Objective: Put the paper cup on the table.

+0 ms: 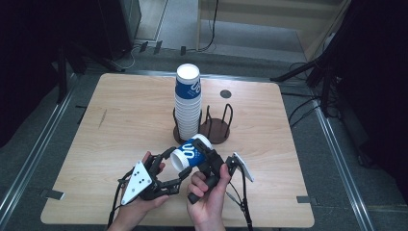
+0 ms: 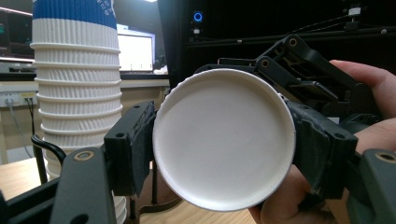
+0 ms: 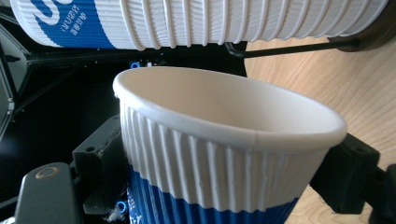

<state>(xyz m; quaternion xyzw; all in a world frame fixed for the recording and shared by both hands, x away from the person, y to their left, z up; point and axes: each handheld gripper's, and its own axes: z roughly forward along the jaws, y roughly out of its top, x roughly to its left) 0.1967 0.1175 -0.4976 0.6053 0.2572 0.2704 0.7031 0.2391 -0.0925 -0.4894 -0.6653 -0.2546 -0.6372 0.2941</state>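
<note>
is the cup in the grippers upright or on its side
On its side. In the high view the cup lies level between the left gripper and right gripper, its flat base facing the left gripper's camera.

high: above, forward-down | claw views: close on cup point(image 2: 224, 140), shared

A ribbed paper cup point(image 1: 191, 153), blue around its lower body and white toward the rim, lies tipped on its side in mid-air above the tabletop's point(image 1: 120, 125) near edge, just in front of the tall stack of matching cups point(image 1: 187, 103). Its flat white base point(image 2: 224, 140) faces left, its open mouth point(image 3: 229, 105) away.
</note>
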